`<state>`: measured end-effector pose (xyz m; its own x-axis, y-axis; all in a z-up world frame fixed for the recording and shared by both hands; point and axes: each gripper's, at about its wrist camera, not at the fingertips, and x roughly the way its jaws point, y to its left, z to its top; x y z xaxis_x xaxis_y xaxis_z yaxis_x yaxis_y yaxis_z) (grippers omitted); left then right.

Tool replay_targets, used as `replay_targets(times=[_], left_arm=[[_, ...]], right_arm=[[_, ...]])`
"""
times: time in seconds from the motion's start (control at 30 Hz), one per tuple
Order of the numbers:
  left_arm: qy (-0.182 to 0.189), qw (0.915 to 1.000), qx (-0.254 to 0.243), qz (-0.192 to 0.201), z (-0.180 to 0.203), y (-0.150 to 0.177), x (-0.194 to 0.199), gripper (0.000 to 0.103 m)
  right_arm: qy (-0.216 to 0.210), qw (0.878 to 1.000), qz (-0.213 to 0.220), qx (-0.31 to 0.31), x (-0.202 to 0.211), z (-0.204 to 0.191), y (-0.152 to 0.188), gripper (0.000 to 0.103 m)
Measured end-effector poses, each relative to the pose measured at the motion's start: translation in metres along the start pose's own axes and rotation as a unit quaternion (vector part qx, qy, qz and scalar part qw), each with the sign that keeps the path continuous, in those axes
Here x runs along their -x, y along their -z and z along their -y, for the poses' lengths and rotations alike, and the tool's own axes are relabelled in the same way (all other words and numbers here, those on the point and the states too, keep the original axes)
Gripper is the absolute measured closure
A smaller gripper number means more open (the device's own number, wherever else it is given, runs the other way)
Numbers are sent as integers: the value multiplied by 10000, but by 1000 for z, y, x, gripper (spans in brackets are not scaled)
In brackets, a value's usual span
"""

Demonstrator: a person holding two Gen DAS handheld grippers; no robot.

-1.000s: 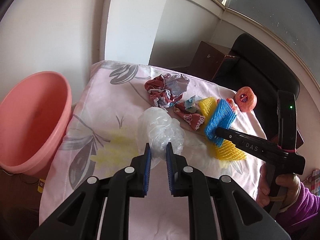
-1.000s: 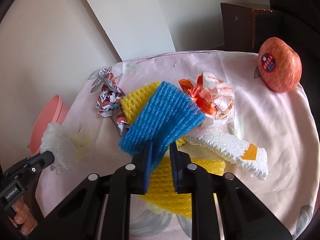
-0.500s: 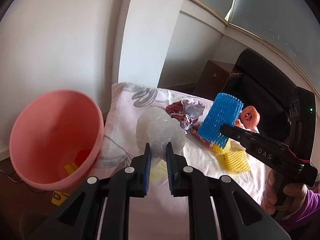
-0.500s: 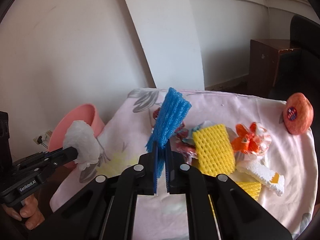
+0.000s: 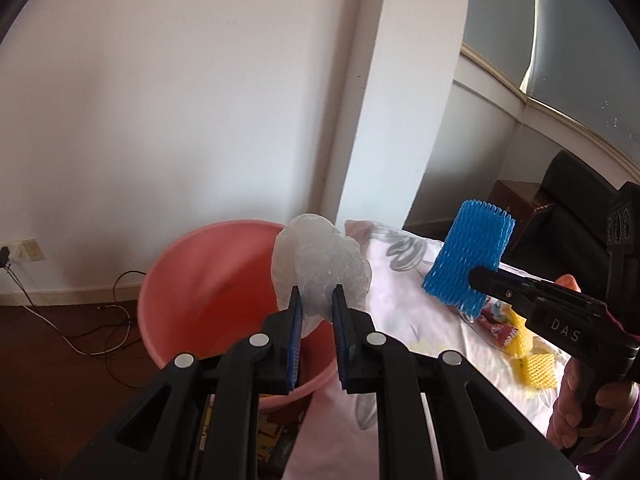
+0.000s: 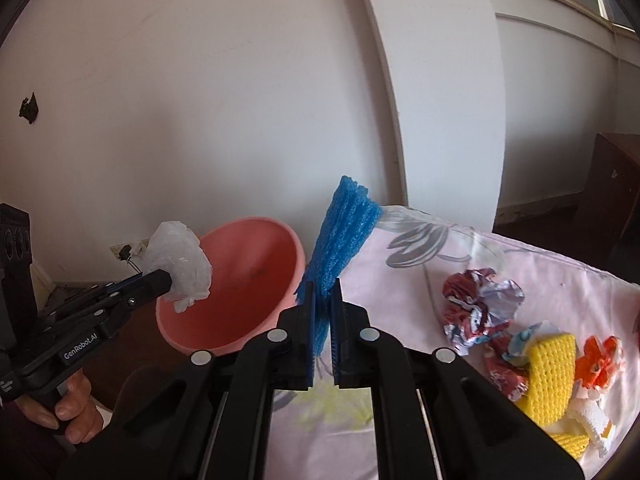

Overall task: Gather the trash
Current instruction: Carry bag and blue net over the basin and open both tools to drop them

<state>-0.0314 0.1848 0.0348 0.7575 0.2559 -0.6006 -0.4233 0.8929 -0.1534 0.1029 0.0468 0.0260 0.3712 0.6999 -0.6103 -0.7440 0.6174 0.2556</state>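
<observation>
The table [image 6: 560, 280], draped in a pale pink cloth with grey flowers, fills the right of both my views. Just off its left edge stands the pink basin [image 5: 208, 280], its mouth tilted toward me. Lying on the cloth are a yellow foam net [image 6: 552, 372], a crumpled red-and-silver wrapper [image 6: 480, 308] and an orange-and-white wrapper [image 6: 600, 364] (all bunched near the right side).

My left gripper [image 5: 314, 300] is closed around a crumpled clear plastic bag [image 5: 320, 264], which bulges up above my fingers and hangs in front of the basin's opening, near its right rim. My right gripper [image 6: 324, 292] pinches a blue foam net [image 6: 340, 232] narrowly between its pads; the net stands upright, raised above the table's left edge just beside the basin's rim. From the left view, the blue net sits well right of the bag, over the cloth.
</observation>
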Motion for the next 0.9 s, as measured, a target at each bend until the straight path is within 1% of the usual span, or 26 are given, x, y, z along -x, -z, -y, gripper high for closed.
replay_targets(times=[0.1,0.2,0.33,0.47,0.6,0.9], left_arm=[[-214,9997,101,-23,-18,3,-1,90],[-340,9991,225,-112,-33,6,-4,90],[-524,9983,200,-134,-47,9,-8,90],[-535,9979,293,-230,-58,9,-16,90],[-517,9978,274,-315,-62,6,-28,89],[-480,9973,253,-486,-67,8,-51,89]], right_arm=[[-200,9995,-58,237,-14,-23,-5,96],[-338,9984,-127,441,-29,-42,-9,96],[-438,9972,-271,550,-51,-60,-8,96],[-447,9962,-483,578,-71,-71,-6,96],[-376,9949,-659,658,-88,-75,-4,96],[-286,9916,-859,920,-104,-82,0,96]])
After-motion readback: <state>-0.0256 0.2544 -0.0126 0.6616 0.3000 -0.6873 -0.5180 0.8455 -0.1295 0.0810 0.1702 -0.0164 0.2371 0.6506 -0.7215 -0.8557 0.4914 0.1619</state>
